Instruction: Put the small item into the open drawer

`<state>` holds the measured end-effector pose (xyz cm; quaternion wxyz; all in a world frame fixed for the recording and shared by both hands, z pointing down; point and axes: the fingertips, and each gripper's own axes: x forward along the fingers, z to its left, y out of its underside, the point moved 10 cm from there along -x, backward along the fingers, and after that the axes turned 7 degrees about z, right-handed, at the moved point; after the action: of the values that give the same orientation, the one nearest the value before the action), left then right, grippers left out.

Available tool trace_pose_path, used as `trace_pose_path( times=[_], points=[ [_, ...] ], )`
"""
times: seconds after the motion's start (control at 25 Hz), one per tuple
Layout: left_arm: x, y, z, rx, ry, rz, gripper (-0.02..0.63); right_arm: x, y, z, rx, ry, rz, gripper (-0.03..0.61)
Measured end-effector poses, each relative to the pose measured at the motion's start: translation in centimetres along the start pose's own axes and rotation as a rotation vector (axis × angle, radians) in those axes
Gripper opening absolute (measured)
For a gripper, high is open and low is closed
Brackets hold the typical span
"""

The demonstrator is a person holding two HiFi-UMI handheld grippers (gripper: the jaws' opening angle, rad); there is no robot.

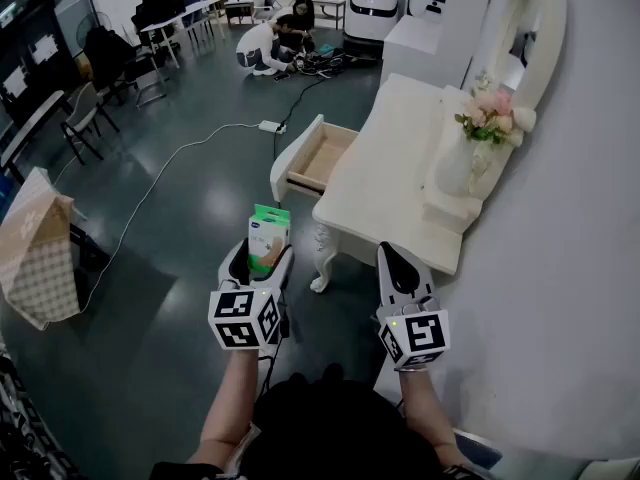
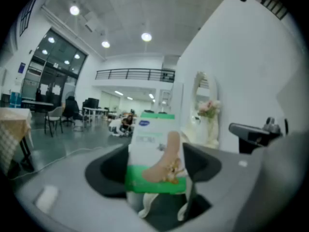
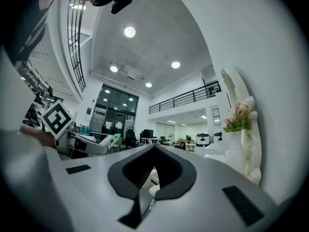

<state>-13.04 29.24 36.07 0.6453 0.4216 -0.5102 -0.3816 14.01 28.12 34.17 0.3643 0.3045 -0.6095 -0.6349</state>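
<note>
We hold the small box (image 1: 268, 234) clenched in the left gripper (image 1: 268, 255), short of the open drawer (image 1: 300, 150). The right gripper (image 1: 396, 264) is closed, apparently empty. Open floor (image 1: 200, 218) lies between box and drawer front.

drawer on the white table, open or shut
Open: the drawer is pulled well out from the side of the white table, and its wooden floor shows in the head view.

Head view dim, vignetted; ceiling lights (image 3: 129, 31) glare; gripper views fisheye-warped, foreground soft.
</note>
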Motion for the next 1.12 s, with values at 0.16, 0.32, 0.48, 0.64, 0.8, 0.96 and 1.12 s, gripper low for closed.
trace_pose_path(
  times=[0.16, 0.32, 0.48, 0.64, 0.8, 0.96, 1.12],
  points=[
    [0.5, 0.2, -0.2, -0.004, 0.0, 0.005, 0.353, 0.2, 0.3, -0.2, 0.003, -0.002, 0.003, -0.003],
    [0.9, 0.3, -0.3, -0.006, -0.002, 0.01, 0.353, 0.4, 0.5, -0.3, 0.014, -0.015, -0.011, -0.003],
    [1.1, 0.2, -0.4, -0.007, -0.005, 0.007, 0.353, 0.3, 0.6, -0.5, 0.031, -0.032, -0.022, -0.003],
    [1.4, 0.0, -0.7, 0.005, -0.021, 0.002, 0.353, 0.0, 0.8, -0.9, 0.047, -0.031, -0.018, -0.003],
    [1.6, -0.1, -0.8, 0.013, -0.04, -0.007, 0.353, -0.3, 0.9, -1.3, 0.06, -0.031, -0.02, -0.003],
    [2.6, -0.8, -0.5, 0.013, -0.047, -0.019, 0.353, 0.1, 0.7, -1.6, 0.064, -0.02, -0.029, -0.003],
    [4.7, -1.8, 0.4, 0.003, -0.046, -0.036, 0.353, 1.7, 0.7, -2.2, 0.066, -0.015, -0.024, -0.003]
  ],
)
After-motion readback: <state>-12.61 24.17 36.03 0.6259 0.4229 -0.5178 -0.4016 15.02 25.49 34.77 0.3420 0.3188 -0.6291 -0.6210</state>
